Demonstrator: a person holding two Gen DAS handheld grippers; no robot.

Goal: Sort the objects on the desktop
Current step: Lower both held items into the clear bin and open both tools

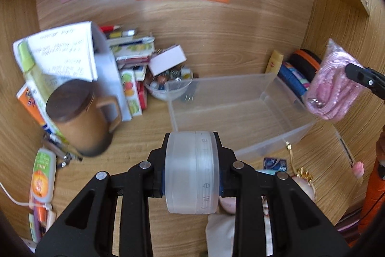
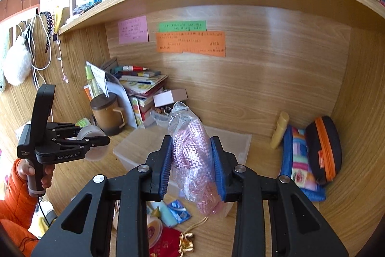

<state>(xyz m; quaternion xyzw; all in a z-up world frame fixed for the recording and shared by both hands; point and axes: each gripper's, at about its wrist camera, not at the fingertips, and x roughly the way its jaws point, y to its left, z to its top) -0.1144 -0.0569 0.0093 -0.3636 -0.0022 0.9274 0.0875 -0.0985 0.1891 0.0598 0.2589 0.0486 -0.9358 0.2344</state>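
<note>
Wooden desk [image 1: 216, 45] stays messy, clear bin [image 1: 231, 107] looks empty, left gripper [image 1: 192, 172] pinches a frosted tub [image 1: 192, 170], right gripper [image 2: 193, 160] pinches bagged pink cord [image 2: 192, 155].

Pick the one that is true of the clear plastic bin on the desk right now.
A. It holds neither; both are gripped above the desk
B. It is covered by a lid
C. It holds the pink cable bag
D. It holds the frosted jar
A: the clear bin is bare inside, while the left gripper clamps the frosted jar and the right gripper clamps the pink cable bag.
</note>
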